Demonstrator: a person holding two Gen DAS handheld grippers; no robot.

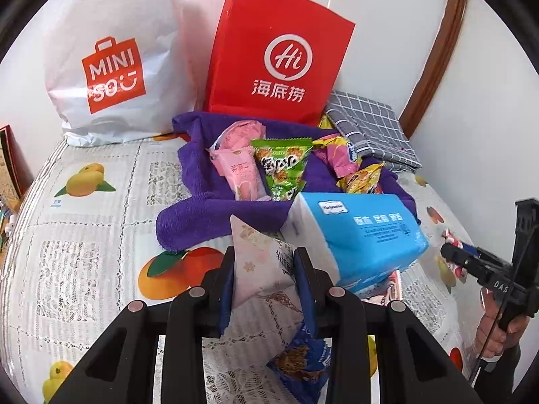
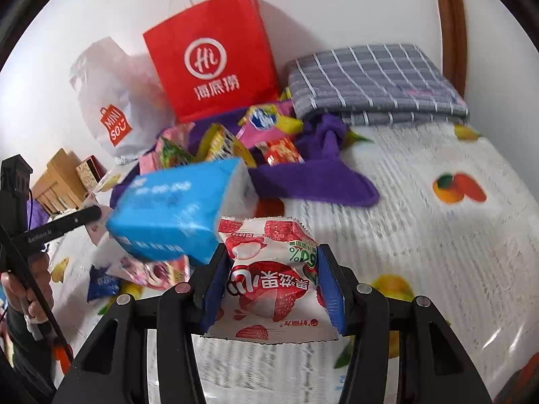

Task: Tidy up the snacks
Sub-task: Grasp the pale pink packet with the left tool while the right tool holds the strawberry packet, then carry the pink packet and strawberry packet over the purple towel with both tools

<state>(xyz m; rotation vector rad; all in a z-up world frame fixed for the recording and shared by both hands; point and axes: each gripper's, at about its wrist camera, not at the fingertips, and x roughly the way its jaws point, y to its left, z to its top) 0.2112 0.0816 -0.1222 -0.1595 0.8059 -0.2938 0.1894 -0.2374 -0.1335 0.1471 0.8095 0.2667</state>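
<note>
My left gripper is shut on a white and blue snack packet, held above the table. My right gripper is shut on a red and white strawberry snack packet; it also shows at the right of the left wrist view. More snacks lie on a purple towel: a pink packet, a green packet and a yellow packet. A blue snack packet lies on the table under the tissue pack.
A blue tissue pack lies in front of the towel. A red paper bag and a white MINISO bag stand against the back wall. A folded grey checked cloth lies at the back right. A fruit-print tablecloth covers the table.
</note>
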